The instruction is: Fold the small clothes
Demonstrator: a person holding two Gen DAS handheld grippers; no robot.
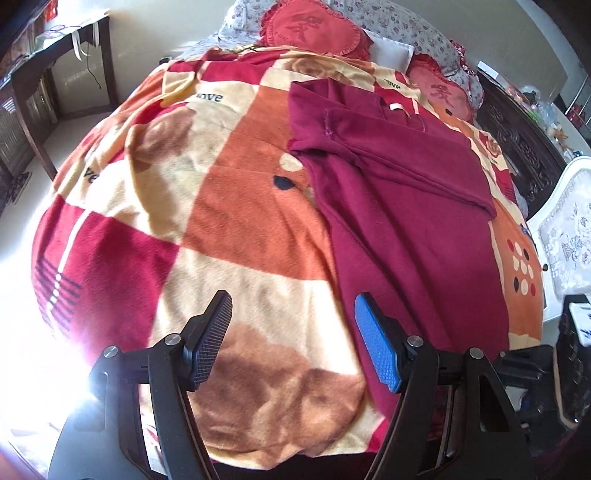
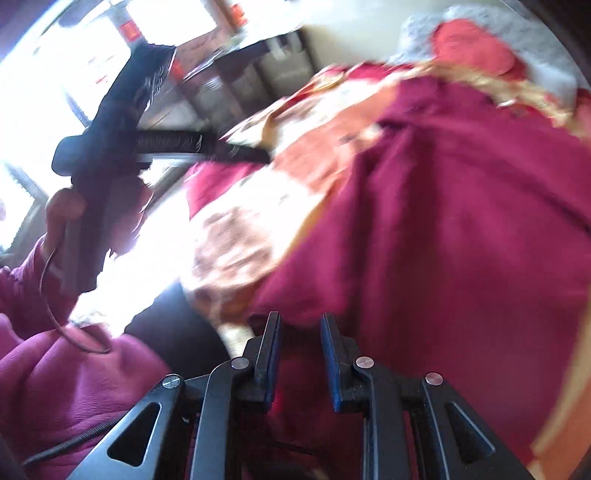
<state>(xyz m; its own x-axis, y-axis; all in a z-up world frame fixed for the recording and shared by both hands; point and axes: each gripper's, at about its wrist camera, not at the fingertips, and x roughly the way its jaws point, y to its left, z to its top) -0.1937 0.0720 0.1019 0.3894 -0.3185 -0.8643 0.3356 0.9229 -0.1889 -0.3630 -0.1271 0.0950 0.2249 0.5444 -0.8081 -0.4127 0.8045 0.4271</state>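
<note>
Maroon shirt point(image 1: 402, 206) spread flat on the patchwork blanket point(image 1: 221, 206), toward three o'clock of the bed, one sleeve folded across the chest. Left gripper point(image 1: 293, 341) wide open over bare blanket at six o'clock, holding nothing. Right gripper point(image 2: 300, 356) at the shirt's near hem, jaws narrowly apart, nothing between them; view blurred.

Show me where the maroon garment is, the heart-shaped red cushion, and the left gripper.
maroon garment point(image 1: 413, 206): left wrist view, on the flat middle of its body.
heart-shaped red cushion point(image 1: 314, 31): left wrist view, on its embroidered centre.
left gripper point(image 1: 293, 343): left wrist view, midway between its fingertips, jaws wide apart.
</note>
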